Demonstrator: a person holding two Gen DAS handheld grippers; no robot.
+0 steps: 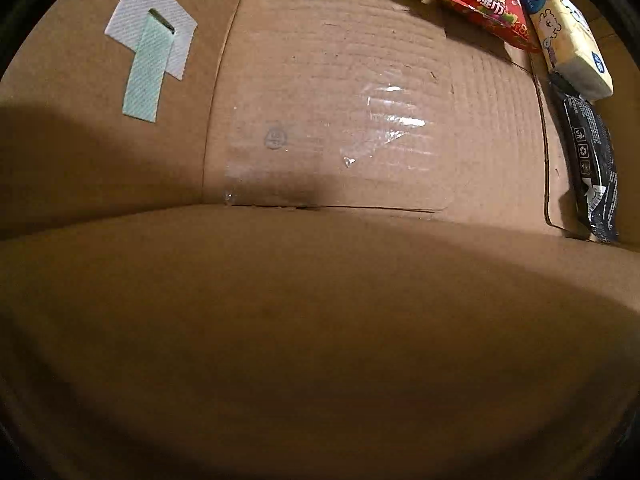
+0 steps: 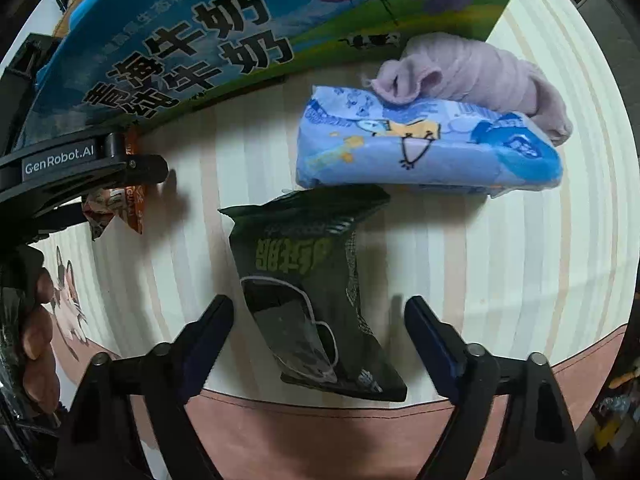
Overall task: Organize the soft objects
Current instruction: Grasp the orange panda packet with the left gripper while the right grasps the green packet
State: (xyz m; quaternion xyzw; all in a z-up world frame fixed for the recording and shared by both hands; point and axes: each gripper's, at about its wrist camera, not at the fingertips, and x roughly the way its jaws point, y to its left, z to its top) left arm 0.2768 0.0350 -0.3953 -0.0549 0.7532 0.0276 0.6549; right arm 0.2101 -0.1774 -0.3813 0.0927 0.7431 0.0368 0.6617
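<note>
in the right wrist view, the left gripper (image 2: 132, 168) is seen at the left edge beside the milk carton (image 2: 180, 52), with an orange sachet (image 2: 120, 212) at its tip; whether it is spread or closed cannot be told. the right gripper (image 2: 320, 320) is held wide apart, its fingers on either side of the dark green packet (image 2: 316, 292) without touching it. the packet lies on the striped tablecloth (image 2: 500, 260), its long axis running from near the camera away toward the blue tissue pack (image 2: 424, 148), whose long axis lies crosswise. a lilac sock (image 2: 480, 72) is draped on the tissue pack's far side. in the left wrist view, a cardboard box (image 1: 320, 320) is seen, with a red wipes pack (image 1: 480, 0), a yellow tissue pack (image 1: 568, 40) and a black packet (image 1: 592, 168) along its right side.
</note>
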